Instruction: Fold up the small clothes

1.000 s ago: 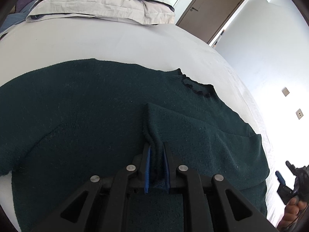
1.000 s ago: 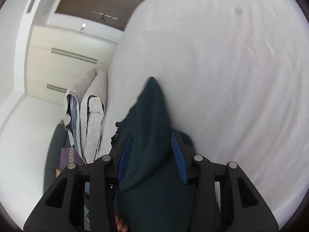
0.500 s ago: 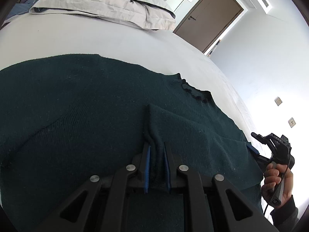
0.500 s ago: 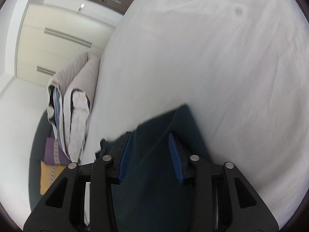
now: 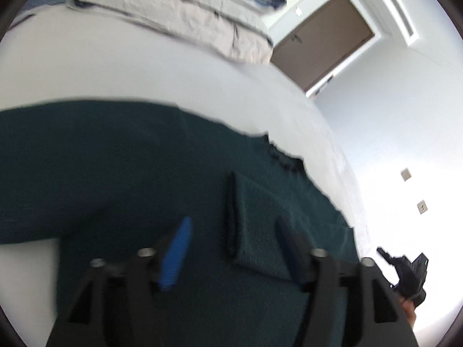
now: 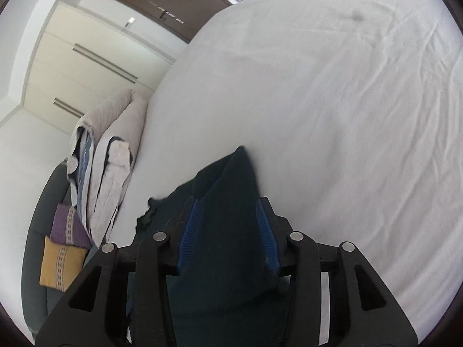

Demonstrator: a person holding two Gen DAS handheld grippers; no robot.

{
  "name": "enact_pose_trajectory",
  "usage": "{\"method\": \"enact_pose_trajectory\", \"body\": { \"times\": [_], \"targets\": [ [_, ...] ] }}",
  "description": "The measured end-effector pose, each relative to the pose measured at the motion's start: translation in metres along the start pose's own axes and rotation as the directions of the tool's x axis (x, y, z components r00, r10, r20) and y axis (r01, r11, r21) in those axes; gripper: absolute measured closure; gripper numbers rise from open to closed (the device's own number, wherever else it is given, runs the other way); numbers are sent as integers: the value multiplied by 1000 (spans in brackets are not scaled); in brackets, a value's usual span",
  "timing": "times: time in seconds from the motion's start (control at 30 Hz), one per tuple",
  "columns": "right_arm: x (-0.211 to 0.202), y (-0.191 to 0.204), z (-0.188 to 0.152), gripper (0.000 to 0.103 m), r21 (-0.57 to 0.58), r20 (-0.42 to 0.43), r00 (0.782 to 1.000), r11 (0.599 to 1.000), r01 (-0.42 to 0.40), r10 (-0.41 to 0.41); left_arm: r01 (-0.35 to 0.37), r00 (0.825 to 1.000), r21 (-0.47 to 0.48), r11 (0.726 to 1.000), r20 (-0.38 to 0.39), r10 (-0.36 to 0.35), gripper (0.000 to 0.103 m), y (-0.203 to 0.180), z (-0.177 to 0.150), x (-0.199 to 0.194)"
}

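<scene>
1. Dark green knit sweater (image 5: 144,167) lies spread flat on the white bed (image 5: 115,66), filling the middle and lower part of my left wrist view. Picture is motion-blurred.
2. Neckline (image 5: 285,162) with darker scalloped trim sits right of centre; a sleeve (image 5: 251,225) is folded in over the body, its cuff edge a straight vertical ridge in the lower centre.
3. My left gripper (image 5: 233,248): jaws wide apart, blue pad showing on the left finger (image 5: 176,254), nothing between them but the folded sleeve lying below. Touching the fabric or not, cannot tell.
4. My right gripper (image 6: 228,231): blue-padded jaws sit either side of a peak of the sweater (image 6: 228,211) in the lower centre of the right wrist view. Cloth fills the gap; whether it's actually clamped, cannot tell.
5. That peak rises to a point against white sheet; more sweater with the dark trim trails lower left.
6. My right gripper also shows small at the lower right edge of the left view.
7. Stacked pillows (image 5: 179,14) upper left in the left view; brown door (image 5: 324,46) upper right.
8. Purple and yellow cushions (image 6: 63,243) lower left in the right view, patterned bands on them.
9. No readable writing, brand or label anywhere.
</scene>
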State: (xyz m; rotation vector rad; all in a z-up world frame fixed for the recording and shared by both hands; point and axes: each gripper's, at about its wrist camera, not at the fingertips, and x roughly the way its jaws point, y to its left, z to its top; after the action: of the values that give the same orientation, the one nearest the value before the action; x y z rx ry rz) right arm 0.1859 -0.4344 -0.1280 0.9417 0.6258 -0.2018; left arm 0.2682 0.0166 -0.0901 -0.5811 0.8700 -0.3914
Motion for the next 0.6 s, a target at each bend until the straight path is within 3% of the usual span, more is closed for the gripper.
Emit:
{"method": "enact_pose_trajectory", "body": {
  "times": [0.13,0.23,0.33,0.4,0.5,0.6],
  "targets": [
    [-17,30,-53,55,-90,-102,993,993,-76,67,11,994,-120,993,105,2,34,48,2,-77],
    [-18,52,-93,55,-124,-185,976,982,-140,116,-5,977,-286,958,204,66,34,114,-1,-138],
    [-23,66,-138,55,-142,-252,957,973,-181,142,-7,944,-474,880,287,162,34,185,-14,-193],
    [-18,82,-161,55,-160,-289,946,968,-196,144,42,925,-601,798,324,196,34,232,-27,-223],
    [-13,101,-187,55,-167,-323,935,964,-208,146,97,905,-701,707,358,231,34,271,-39,-248],
    [-9,116,-207,55,-173,-342,929,962,-213,144,144,898,-752,643,373,235,34,292,-46,-249]
  ]
}}
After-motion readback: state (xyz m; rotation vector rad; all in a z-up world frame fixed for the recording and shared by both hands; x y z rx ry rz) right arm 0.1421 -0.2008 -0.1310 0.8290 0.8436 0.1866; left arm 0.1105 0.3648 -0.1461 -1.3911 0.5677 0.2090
